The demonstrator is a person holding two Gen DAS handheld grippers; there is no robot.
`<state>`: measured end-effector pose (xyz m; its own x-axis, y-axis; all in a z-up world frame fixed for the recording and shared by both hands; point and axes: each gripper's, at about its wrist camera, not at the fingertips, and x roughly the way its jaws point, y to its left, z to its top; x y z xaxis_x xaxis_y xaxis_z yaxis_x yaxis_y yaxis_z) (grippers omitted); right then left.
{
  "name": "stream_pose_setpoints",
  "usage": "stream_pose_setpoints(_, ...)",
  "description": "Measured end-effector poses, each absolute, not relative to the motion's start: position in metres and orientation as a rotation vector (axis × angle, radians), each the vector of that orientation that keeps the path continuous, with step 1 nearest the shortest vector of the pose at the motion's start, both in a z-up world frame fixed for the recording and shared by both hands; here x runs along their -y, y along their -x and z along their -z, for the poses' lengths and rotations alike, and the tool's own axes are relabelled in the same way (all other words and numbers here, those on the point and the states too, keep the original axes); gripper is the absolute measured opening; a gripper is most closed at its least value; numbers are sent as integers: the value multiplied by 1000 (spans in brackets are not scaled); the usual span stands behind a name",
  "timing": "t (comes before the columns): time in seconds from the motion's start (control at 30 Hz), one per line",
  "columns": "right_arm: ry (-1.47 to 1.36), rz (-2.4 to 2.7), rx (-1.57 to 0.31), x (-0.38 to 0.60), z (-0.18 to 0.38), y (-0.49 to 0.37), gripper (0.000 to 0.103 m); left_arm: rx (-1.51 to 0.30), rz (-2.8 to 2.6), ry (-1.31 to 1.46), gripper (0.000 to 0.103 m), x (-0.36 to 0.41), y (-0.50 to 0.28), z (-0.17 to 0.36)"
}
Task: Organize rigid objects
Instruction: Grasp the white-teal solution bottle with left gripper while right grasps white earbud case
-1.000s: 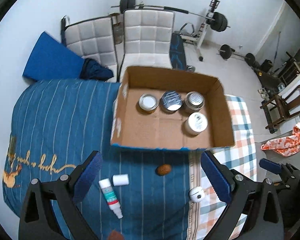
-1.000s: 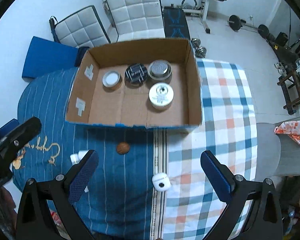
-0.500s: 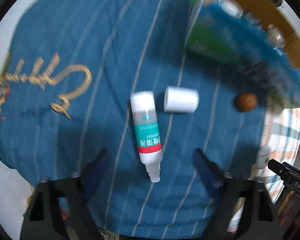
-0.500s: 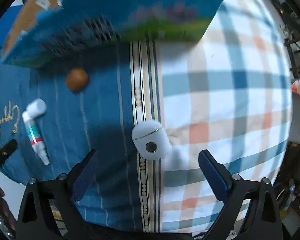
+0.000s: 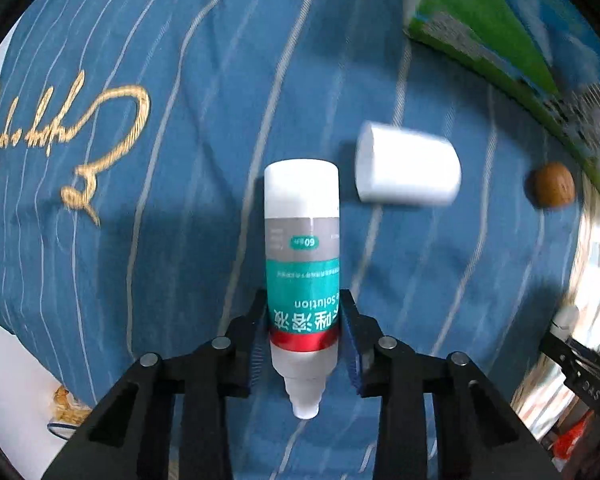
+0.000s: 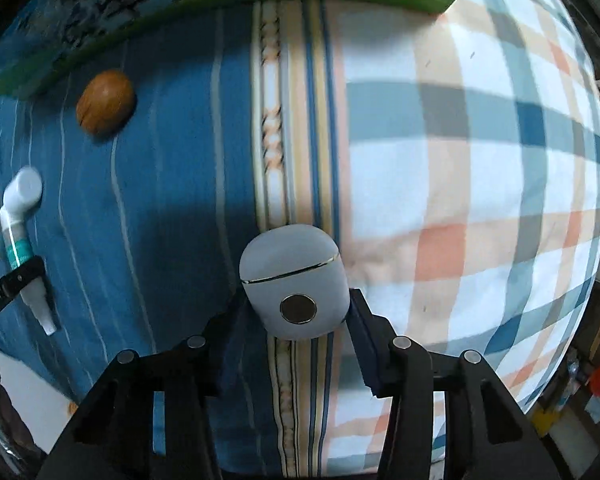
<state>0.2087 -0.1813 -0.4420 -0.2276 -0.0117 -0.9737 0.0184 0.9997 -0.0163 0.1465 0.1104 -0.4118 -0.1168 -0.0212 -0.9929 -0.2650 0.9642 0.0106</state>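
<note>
White bottle sits clamped in your left gripper – your right gripper, just closing, flanks the earbud case, pads touching its sides.

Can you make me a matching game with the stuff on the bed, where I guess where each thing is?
Things:
1. bottle
2. earbud case
3. white cap
4. brown nut

Places:
A. lying loose beside the bottle's flat end
B. in the right claw
C. close to the cardboard box
D. in the left claw

Pairs: 1-D, 2-B, 3-A, 4-C
</note>
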Motion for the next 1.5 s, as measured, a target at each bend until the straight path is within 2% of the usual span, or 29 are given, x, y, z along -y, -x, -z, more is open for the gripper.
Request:
stream_pose_setpoints(0.1,20,1,-1820,176,445,-195,50,-1684,-174,221,31,-102,-129,409)
stream_pose_setpoints(0.23,35,4,-1833,171,450,-188,53,-1710,-155,246,37,-101,-128,421)
stream_pose_setpoints(0.3,80,4,-1842,163,451,-186,53,-1729,-160,231,35,-100,-132,425)
stream_pose_setpoints(0.33,98,5,-1844,160,452,-185,52,-1725,-163,229,30,-97,-134,426)
stream_pose_setpoints(0.4,121,2,-1833,157,451,-181,49,-1708,-167,199,30,-91,-135,424)
stream_pose_setpoints(0.67,86,-19,-1774,162,431,-164,48,-1589,-118,175,30,-54,-121,379)
stream_pose_setpoints(0.97,43,-113,-1611,159,348,-158,48,-1415,11,158,30,-8,-128,290)
stream_pose_setpoints(1.13,13,-154,-1518,159,289,-164,48,-1346,70,157,30,-16,-151,243)
stream_pose_setpoints(1.33,-18,-177,-1421,158,230,-210,48,-1272,108,129,30,-11,-187,203)
stream_pose_setpoints(1.5,-32,-169,-1357,157,203,-250,48,-1213,111,102,30,-5,-220,184)
